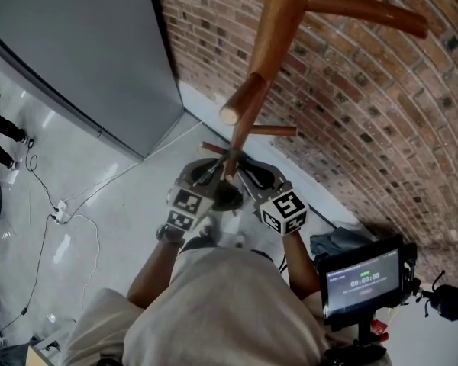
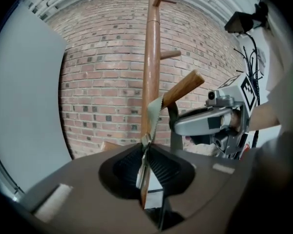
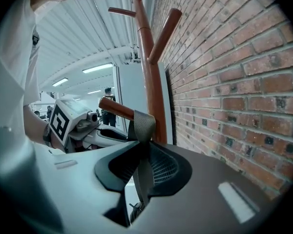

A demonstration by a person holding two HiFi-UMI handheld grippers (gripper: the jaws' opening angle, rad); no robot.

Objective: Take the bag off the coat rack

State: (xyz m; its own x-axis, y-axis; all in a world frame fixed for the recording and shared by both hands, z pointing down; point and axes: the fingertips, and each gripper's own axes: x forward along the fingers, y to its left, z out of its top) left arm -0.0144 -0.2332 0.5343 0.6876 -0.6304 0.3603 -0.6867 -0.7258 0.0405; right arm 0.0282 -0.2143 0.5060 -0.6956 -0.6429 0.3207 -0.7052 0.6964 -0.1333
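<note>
Clearly both tools have hold of the same thing. Starting at the left, the left tool (image 2: 145,165) has its jaws drawn in on the strap (image 2: 154,113) of the bag, pinching the flat webbing just beside a small metal buckle. From that grip the strap rises to a slanted peg (image 2: 183,87) on the wooden coat rack (image 2: 150,72), which stands in front of a brick wall (image 2: 102,82).

In the middle, the webbing is looped over that peg, close to the rack's pole, with the two tools crowded together just under it. The body of the bag cannot be made out; it presumably hangs below the jaws.

At the right, the right tool (image 3: 142,165) is likewise clamped on the strap, taking the limb that drops from the other side of the peg and passes down between its jaws.

The strap looks like soft, limp woven webbing, so it should fold and slide rather than keep its shape. The weight below is unknown, but it will likely pull the loop taut against the peg. Holding both limbs close under the peg seems sound; the loop probably has to go up and outward along the peg's slope to clear its tip.
</note>
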